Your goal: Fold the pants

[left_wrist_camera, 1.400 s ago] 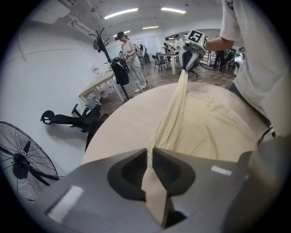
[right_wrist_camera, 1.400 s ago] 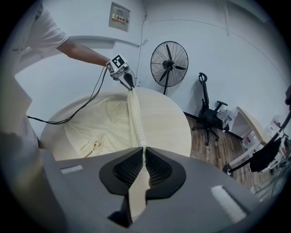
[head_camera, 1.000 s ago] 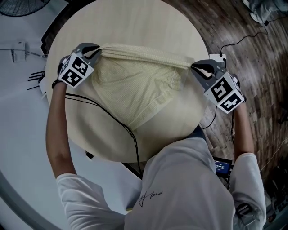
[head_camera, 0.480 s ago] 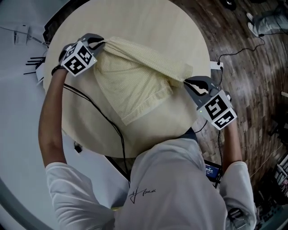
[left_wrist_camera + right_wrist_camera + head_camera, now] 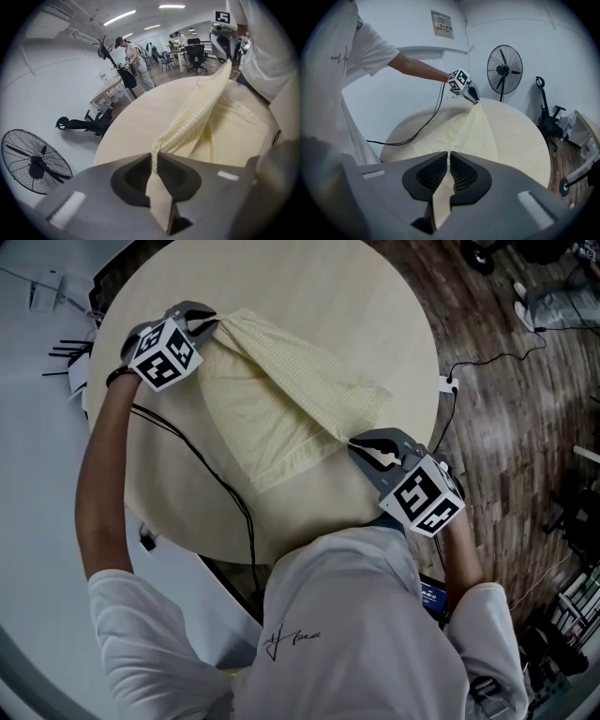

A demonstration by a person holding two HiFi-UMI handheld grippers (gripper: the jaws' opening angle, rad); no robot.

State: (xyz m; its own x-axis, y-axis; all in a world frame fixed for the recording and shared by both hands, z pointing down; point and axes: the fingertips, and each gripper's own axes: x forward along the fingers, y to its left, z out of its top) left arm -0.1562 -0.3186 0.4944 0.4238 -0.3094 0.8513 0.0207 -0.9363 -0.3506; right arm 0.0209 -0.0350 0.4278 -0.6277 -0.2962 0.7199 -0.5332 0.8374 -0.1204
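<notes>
Pants [image 5: 281,409] on round table [image 5: 328,296], left gripper [image 5: 211,326] and right gripper [image 5: 361,448] each clamped on them, shirt script [image 5: 292,641] illegible

Pale yellow checked pants [image 5: 281,404] stretched taut over table.

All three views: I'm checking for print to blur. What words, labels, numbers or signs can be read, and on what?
Nothing can be read for certain.
Shirt script: cursive, too blurred to read.
Wall sign: print too small to read.
Blue screen: too small to read.
Left cube and right cube: square marker patterns, no words.
</notes>
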